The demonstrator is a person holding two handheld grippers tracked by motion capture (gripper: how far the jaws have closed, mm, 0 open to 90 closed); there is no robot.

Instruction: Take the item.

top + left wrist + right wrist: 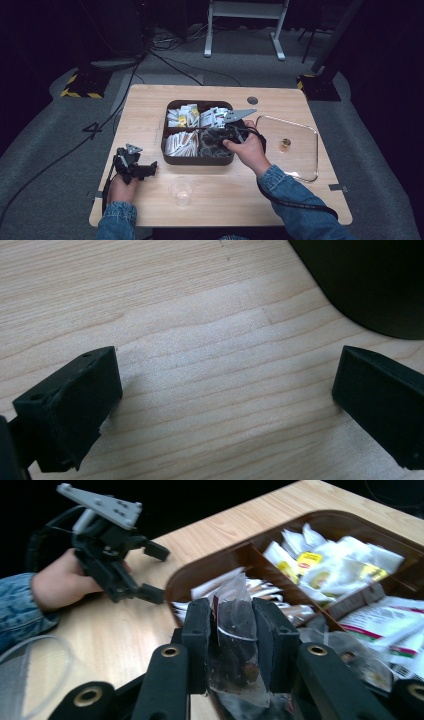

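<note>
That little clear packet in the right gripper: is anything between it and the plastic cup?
Nothing visible. The packet is pinched in the right gripper above the brown tray; bare table lies between tray and cup.

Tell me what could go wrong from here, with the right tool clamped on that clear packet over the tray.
1. The right tool grips the clear packet across its thin film, so it could slip out or tear while being carried.
2. The plastic cup stands near the table's front edge between the hands; a sleeve or the trailing cable might knock it over.
3. The packet hangs close above the tray and its other sachets, so it may snag or drag one out.
</note>
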